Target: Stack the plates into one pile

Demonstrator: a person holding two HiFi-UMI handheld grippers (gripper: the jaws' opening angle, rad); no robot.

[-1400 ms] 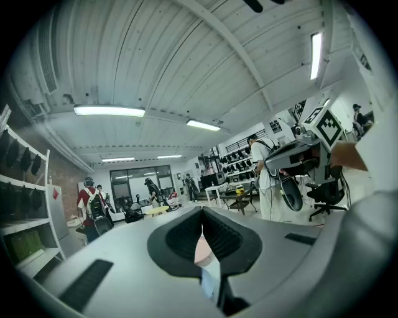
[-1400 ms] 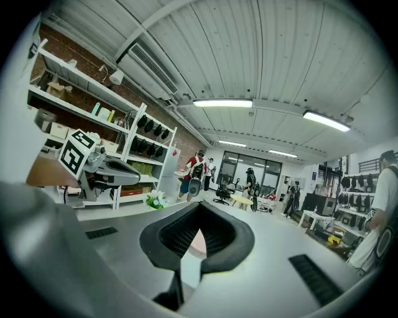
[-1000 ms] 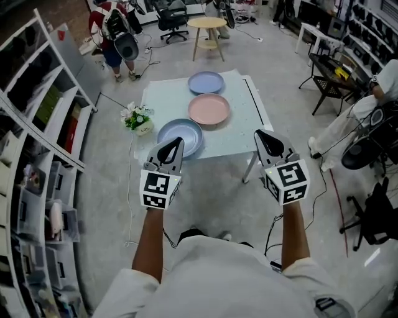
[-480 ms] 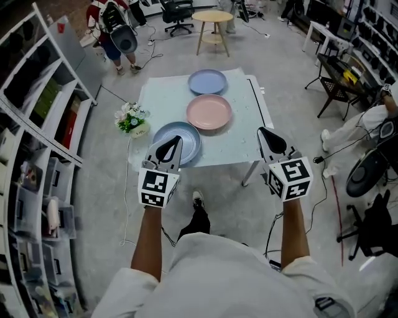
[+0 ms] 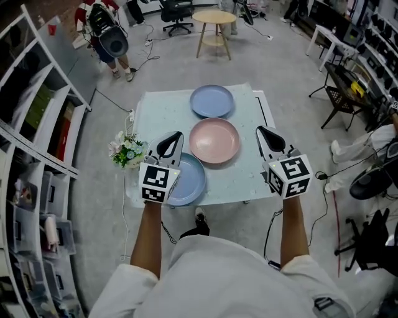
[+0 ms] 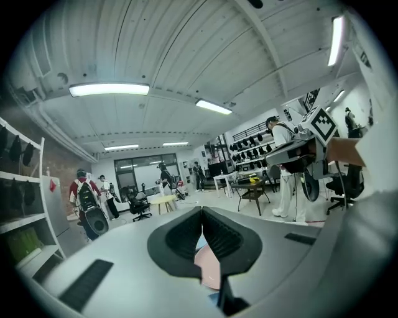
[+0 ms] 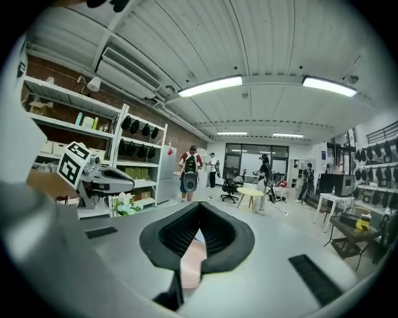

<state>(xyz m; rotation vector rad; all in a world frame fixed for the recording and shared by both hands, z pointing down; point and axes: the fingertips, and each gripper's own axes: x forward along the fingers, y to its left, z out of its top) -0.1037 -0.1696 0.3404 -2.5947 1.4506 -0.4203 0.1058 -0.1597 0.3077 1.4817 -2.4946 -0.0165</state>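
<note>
Three plates lie apart on the pale green table (image 5: 249, 174) in the head view: a blue plate (image 5: 212, 100) at the far side, a pink plate (image 5: 214, 140) in the middle, and a second blue plate (image 5: 188, 179) at the near left edge. My left gripper (image 5: 176, 135) is shut and empty, held over the near blue plate. My right gripper (image 5: 260, 130) is shut and empty too, hovering just right of the pink plate. A sliver of the pink plate (image 6: 209, 267) shows under the tips of the left gripper (image 6: 202, 218), and under those of the right gripper (image 7: 199, 215) the same pink plate (image 7: 191, 267) appears.
A small pot of white flowers (image 5: 127, 151) stands at the table's left edge. Shelving (image 5: 31, 124) runs along the left. A round wooden stool (image 5: 215, 18) and a person with a backpack (image 5: 102, 31) are beyond the table. Chairs and desks fill the right side.
The person has stepped up to the table: both grippers, earlier short of its near edge, now hang over it, the left above the near blue plate. Both jaws stay shut.
</note>
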